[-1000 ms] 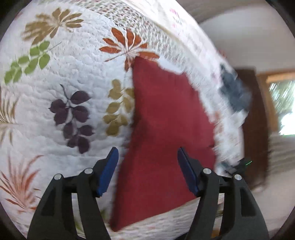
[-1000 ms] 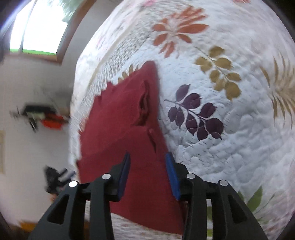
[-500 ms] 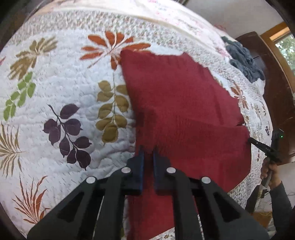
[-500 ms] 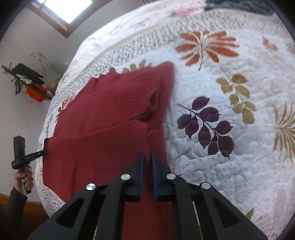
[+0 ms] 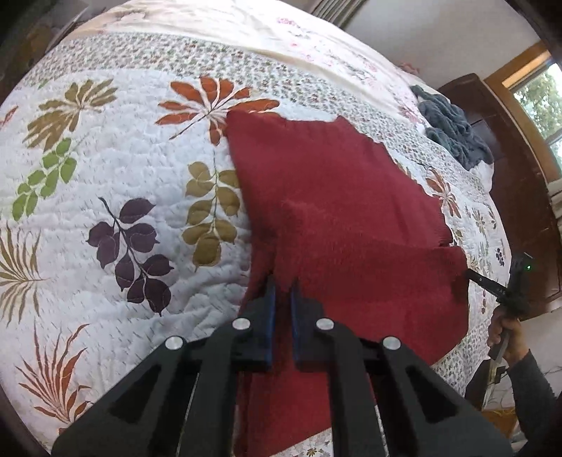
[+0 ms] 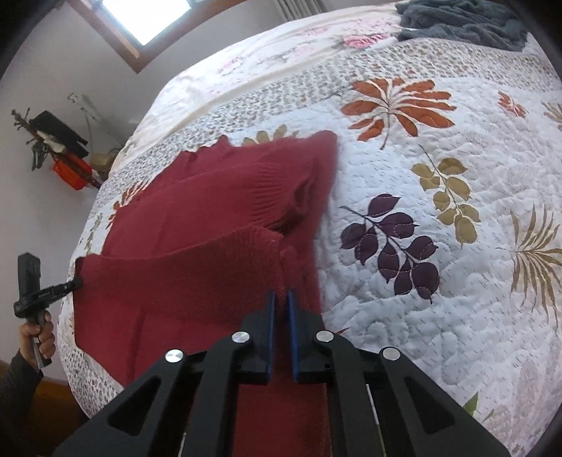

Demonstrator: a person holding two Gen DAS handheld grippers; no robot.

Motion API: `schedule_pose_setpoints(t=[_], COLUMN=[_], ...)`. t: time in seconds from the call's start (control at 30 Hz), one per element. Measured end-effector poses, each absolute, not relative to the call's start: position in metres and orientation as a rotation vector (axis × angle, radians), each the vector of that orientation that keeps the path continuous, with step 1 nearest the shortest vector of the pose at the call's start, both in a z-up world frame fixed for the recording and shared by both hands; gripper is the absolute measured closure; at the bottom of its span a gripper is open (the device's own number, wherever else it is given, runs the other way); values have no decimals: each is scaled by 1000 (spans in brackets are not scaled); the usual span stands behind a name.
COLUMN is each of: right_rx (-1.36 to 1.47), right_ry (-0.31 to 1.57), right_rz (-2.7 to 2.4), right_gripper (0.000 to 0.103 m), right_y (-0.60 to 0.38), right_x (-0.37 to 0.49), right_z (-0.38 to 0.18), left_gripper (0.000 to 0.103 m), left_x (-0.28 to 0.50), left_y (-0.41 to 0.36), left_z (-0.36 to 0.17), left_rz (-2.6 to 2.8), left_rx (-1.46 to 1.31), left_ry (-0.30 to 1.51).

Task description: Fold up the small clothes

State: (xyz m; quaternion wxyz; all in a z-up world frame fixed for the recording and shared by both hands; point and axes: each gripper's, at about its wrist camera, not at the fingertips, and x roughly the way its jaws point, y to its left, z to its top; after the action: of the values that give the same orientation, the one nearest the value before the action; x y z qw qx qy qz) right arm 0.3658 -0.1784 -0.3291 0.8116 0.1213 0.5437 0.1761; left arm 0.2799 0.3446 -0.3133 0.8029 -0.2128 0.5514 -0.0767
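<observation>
Both grippers' fingers pinch the red sweater (image 5: pixel 337 211) on the quilt (image 5: pixel 105 168); grey blanket (image 5: pixel 453 130) well apart.

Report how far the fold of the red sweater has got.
Done: both grippers, left and right, are shut on the red sweater, one at each end of its near edge. In hand: that edge is raised over the rest on the quilt. Left: laying the fold down and finishing.

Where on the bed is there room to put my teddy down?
Beside the red sweater, the white quilt with its purple leaf print lies bare. The cream strip beyond is free too. Both grippers crowd the sweater's near edge; a gray blanket fills the far corner.
</observation>
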Motion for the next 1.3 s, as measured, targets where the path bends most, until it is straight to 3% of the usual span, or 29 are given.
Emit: schedule_pose_setpoints(t=[0.07, 0.17, 0.23, 0.27, 0.3, 0.67, 0.87, 1.07, 1.3], right_rx=[266, 267, 272, 268, 248, 177, 209, 230, 231], right_ry=[1172, 1184, 1199, 1201, 1180, 941, 839, 820, 899], right_rz=[350, 350, 366, 368, 363, 358, 341, 325, 281], right_gripper=[74, 73, 78, 90, 95, 97, 97, 97, 97], right_y=[-182, -183, -182, -181, -180, -176, -181, -172, -161], right_x=[370, 373, 373, 372, 369, 330, 358, 429, 514], right_z=[-335, -343, -347, -348, -345, -261, -219, -210, -250], left_gripper=[98, 98, 98, 98, 98, 99, 99, 99, 99], left_x=[282, 284, 283, 281, 280, 251, 283, 352, 434], left_y=[345, 346, 345, 343, 342, 327, 331, 342, 355], left_z=[-318, -324, -323, -321, -318, -227, -178, -178, -226], left_rz=[-157, -151, -154, -155, -155, -219, -230, -211, -158], left_rx=[-454, -456, -459, -451, -447, -382, -339, -335, -359], left_ry=[1189, 1201, 1192, 1182, 1174, 946, 836, 836, 930])
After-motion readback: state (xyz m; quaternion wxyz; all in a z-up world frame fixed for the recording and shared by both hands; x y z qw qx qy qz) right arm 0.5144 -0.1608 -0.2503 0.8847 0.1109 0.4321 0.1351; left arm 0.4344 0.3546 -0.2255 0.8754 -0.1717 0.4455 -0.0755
